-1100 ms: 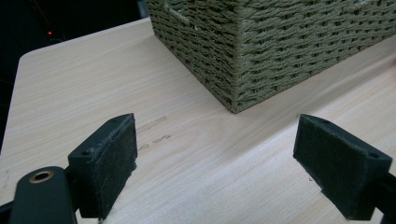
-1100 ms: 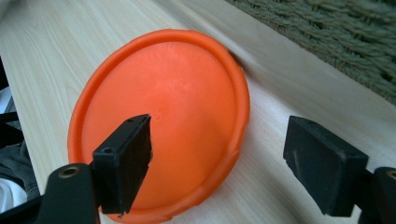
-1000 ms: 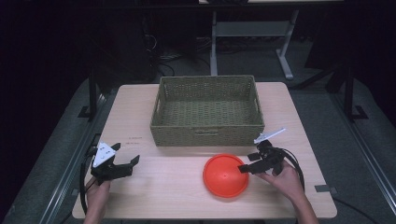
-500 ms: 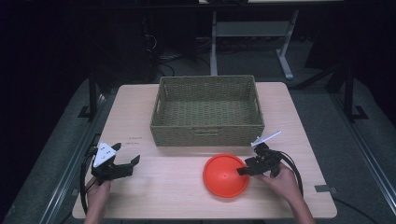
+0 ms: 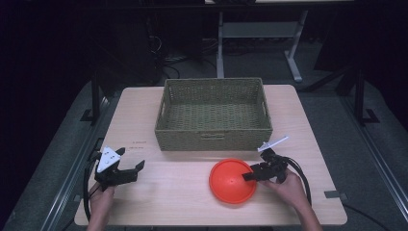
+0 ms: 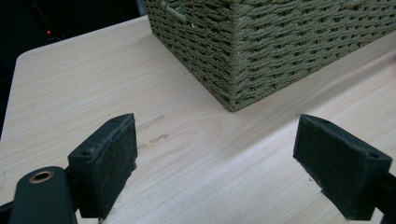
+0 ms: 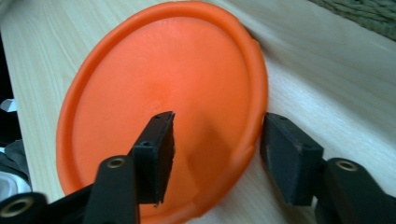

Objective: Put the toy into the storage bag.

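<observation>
Fingers of the right gripper have just been closing around the near rim of the orange plastic plate, one reaching over its inside and one outside the edge; in the right gripper view a gap remains at both pads, so nothing is clamped yet. Compared with a second ago the plate lies in the same spot, flat on the tabletop, just in front of the woven basket. A grasp looks imminent, probably to lift the plate toward the basket. The right hand holds its tool low and nearly level, pointing left. The left gripper rests at the tabletop's left edge, fingers wide apart and empty.
</observation>
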The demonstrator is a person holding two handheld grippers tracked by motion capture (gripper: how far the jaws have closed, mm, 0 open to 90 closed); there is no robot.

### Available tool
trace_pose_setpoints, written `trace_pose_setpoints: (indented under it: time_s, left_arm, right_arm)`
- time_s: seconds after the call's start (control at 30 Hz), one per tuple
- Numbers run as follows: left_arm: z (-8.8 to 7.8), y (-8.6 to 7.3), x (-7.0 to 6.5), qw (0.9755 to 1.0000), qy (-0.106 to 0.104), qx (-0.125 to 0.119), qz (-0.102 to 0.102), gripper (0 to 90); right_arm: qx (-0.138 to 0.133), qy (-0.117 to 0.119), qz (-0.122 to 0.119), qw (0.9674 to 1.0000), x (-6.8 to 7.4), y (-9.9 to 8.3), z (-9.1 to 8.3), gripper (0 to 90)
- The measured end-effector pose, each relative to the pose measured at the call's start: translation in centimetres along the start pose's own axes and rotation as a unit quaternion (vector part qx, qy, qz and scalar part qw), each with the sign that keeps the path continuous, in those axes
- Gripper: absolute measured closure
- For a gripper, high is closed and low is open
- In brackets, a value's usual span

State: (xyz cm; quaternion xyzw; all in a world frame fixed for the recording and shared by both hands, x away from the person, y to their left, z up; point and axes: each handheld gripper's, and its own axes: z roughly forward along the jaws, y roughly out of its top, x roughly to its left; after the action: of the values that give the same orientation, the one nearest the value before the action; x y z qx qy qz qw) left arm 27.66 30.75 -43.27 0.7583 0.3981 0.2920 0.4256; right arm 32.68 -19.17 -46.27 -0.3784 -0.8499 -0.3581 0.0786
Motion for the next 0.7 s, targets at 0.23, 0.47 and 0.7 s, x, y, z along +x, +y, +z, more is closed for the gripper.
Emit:
trace_pose_setpoints:
  time_s: [0.23, 0.47, 0.7]
  left_arm:
    - [0.1, 0.1, -0.1, 1.0, 0.0, -0.001, 0.001, 13.0]
    - [-0.1, 0.2, -0.3, 1.0, 0.005, -0.007, 0.002, 13.0]
    - [-0.1, 0.2, -0.3, 1.0, 0.003, -0.005, 0.004, 13.0]
  right_arm:
    - [0.004, -0.025, -0.005, 0.9997, 0.2, 0.4, 0.0, 61.0]
    - [0.001, -0.038, -0.009, 0.9992, 0.8, 0.6, -0.7, 69.6]
    - [-0.019, -0.02, -0.008, 0.9996, 1.9, 1.5, -2.1, 80.5]
